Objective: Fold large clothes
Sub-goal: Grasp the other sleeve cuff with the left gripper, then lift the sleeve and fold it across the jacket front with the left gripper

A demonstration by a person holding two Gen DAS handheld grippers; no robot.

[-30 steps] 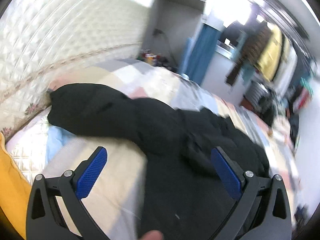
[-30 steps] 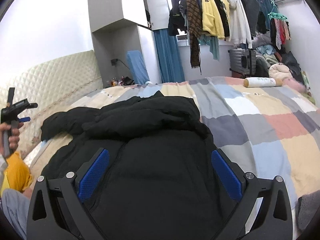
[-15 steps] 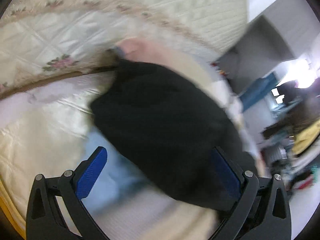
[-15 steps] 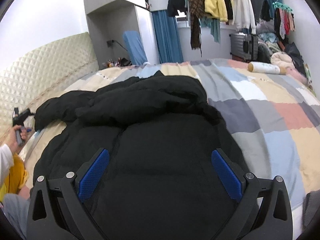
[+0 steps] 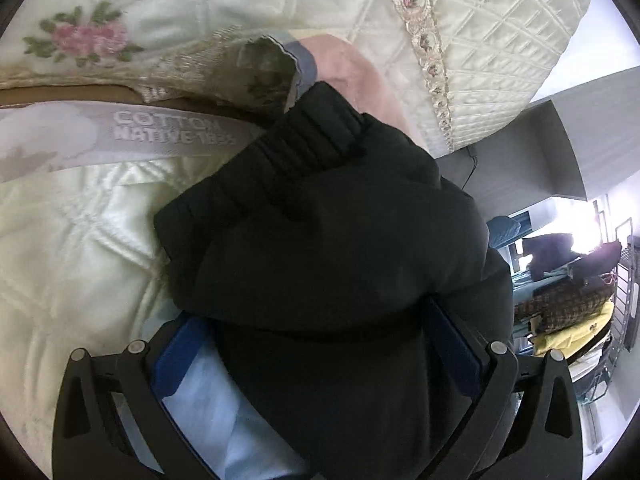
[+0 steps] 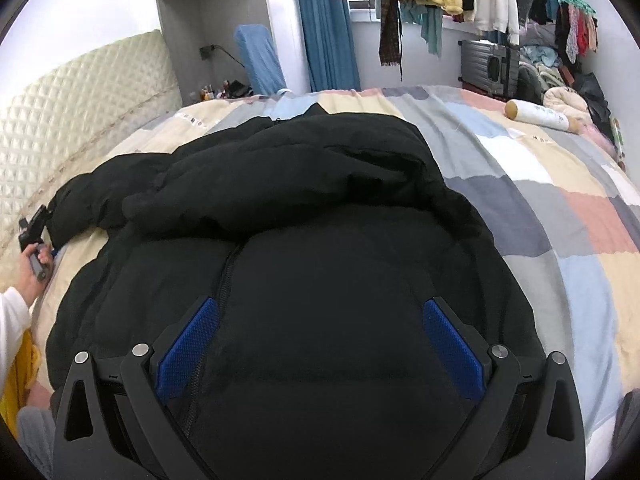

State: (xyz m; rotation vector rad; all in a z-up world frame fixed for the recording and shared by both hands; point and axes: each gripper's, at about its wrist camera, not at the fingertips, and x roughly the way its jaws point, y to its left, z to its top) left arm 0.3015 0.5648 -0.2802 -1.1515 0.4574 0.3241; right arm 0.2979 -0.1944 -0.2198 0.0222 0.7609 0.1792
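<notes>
The black puffer jacket [image 6: 304, 240], soft, bulky and likely springy, is seen spread on the bed beneath the wide-open right gripper [image 6: 320, 344], its sleeve [image 5: 320, 220] straddled between the left gripper [image 5: 316, 356]'s open jaws, best pinched near the cuff.

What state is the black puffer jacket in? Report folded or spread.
Partly folded. The black puffer jacket has its upper part doubled over the body, while one sleeve stretches out toward the quilted headboard.

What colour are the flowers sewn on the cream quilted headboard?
Pink, with green leaves: the embroidered flowers show best in the left wrist view.
</notes>
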